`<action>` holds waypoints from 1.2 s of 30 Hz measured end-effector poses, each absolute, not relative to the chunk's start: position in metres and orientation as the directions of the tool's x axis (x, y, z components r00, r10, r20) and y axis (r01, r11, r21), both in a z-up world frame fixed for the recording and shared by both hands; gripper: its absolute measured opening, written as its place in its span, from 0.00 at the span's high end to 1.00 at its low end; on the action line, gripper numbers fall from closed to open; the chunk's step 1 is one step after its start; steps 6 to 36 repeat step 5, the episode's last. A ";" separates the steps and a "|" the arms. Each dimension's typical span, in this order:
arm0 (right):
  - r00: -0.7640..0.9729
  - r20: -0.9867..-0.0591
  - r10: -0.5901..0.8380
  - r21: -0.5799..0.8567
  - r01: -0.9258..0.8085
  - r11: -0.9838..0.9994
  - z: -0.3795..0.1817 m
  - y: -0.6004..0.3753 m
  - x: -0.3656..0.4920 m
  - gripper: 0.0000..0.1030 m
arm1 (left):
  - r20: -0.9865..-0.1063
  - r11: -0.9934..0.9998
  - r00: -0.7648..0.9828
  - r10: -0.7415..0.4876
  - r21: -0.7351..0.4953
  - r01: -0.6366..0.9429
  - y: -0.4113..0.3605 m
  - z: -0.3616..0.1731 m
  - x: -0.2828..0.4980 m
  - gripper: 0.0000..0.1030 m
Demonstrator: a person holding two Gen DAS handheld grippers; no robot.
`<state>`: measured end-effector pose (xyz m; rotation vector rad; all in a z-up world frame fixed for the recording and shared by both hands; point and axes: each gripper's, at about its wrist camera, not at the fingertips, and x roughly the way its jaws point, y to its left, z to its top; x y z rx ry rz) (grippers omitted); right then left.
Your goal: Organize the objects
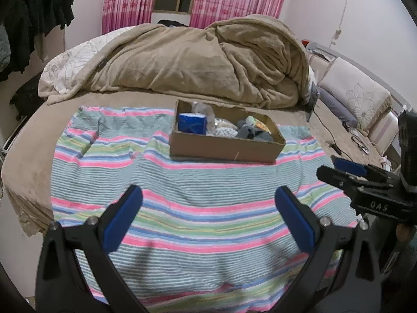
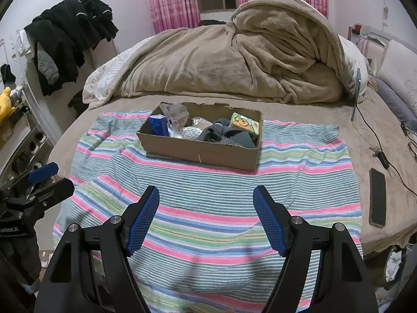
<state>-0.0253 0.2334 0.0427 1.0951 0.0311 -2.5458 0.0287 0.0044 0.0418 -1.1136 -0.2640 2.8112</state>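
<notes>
Here your left tool (image 1: 208, 195) and right tool (image 2: 206, 195) both hang spread wide, empty, above the striped towel (image 2: 208, 182). The box (image 2: 200, 151) lies on it ahead, long axis left-to-right. Only your right view shows the phone (image 2: 377, 198).

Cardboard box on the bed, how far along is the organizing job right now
Apparently done: the cardboard box on the striped towel already holds a blue carton, grey fabric and a cartoon packet.
In hand: nothing; left tongs and right tongs are open and empty.
Left: no loose items on the towel.
</notes>
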 end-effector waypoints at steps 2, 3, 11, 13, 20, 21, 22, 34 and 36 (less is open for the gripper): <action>-0.627 -0.709 -0.323 0.122 0.342 -0.932 0.041 0.232 -0.029 0.25 | -0.670 -0.979 -0.724 0.164 -0.200 -0.037 0.004 0.040 0.025 0.01; -0.626 -0.710 -0.323 0.123 0.342 -0.932 0.040 0.232 -0.032 0.25 | -0.669 -0.980 -0.725 0.161 -0.193 -0.040 0.003 0.040 0.023 0.01; -0.623 -0.712 -0.325 0.126 0.342 -0.931 0.039 0.231 -0.037 0.25 | -0.669 -0.983 -0.726 0.159 -0.177 -0.052 0.001 0.042 0.014 0.01; -0.623 -0.712 -0.325 0.126 0.342 -0.931 0.039 0.231 -0.037 0.25 | -0.669 -0.983 -0.726 0.159 -0.177 -0.052 0.001 0.042 0.014 0.01; -0.623 -0.712 -0.325 0.126 0.342 -0.931 0.039 0.231 -0.037 0.25 | -0.669 -0.983 -0.726 0.159 -0.177 -0.052 0.001 0.042 0.014 0.01; -0.623 -0.712 -0.325 0.126 0.342 -0.931 0.039 0.231 -0.037 0.25 | -0.669 -0.983 -0.726 0.159 -0.177 -0.052 0.001 0.042 0.014 0.01; -0.623 -0.712 -0.325 0.126 0.342 -0.931 0.039 0.231 -0.037 0.25 | -0.669 -0.983 -0.726 0.159 -0.177 -0.052 0.001 0.042 0.014 0.01; -0.623 -0.712 -0.325 0.126 0.342 -0.931 0.039 0.231 -0.037 0.25 | -0.669 -0.983 -0.726 0.159 -0.177 -0.052 0.001 0.042 0.014 0.01; -0.623 -0.712 -0.325 0.126 0.342 -0.931 0.039 0.231 -0.037 0.25 | -0.669 -0.983 -0.726 0.159 -0.177 -0.052 0.001 0.042 0.014 0.01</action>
